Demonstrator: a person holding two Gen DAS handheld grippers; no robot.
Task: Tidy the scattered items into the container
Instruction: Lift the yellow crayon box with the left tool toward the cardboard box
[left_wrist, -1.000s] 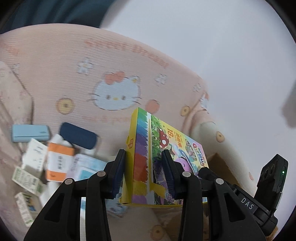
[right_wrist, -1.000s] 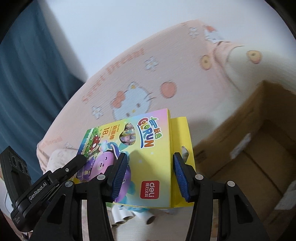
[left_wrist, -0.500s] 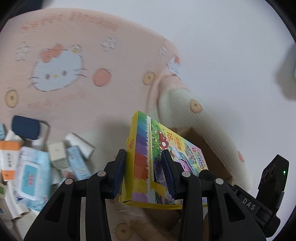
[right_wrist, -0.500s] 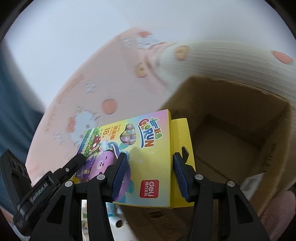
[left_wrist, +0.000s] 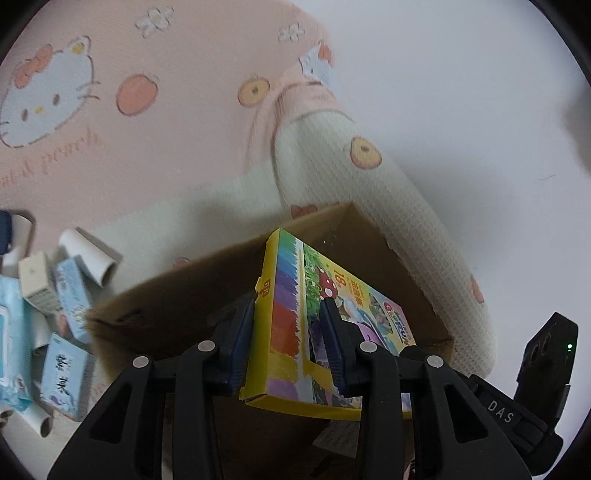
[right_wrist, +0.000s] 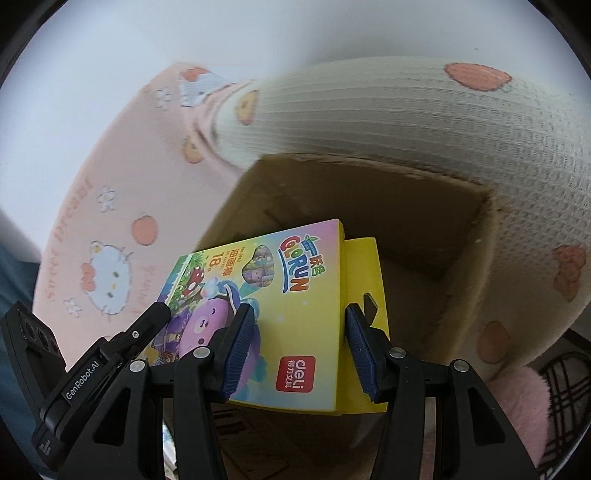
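- A heap of small boxes (left_wrist: 66, 295) and paper rolls (left_wrist: 92, 258) is being left on the pink blanket (left_wrist: 166, 129).
- The crayon box (left_wrist: 284, 321) is being held over the open cardboard box (left_wrist: 177, 295), clamped by the left gripper (left_wrist: 288, 339), whose jaws have just been closing slightly.
- Its other end is being clamped by the right gripper (right_wrist: 299, 343).
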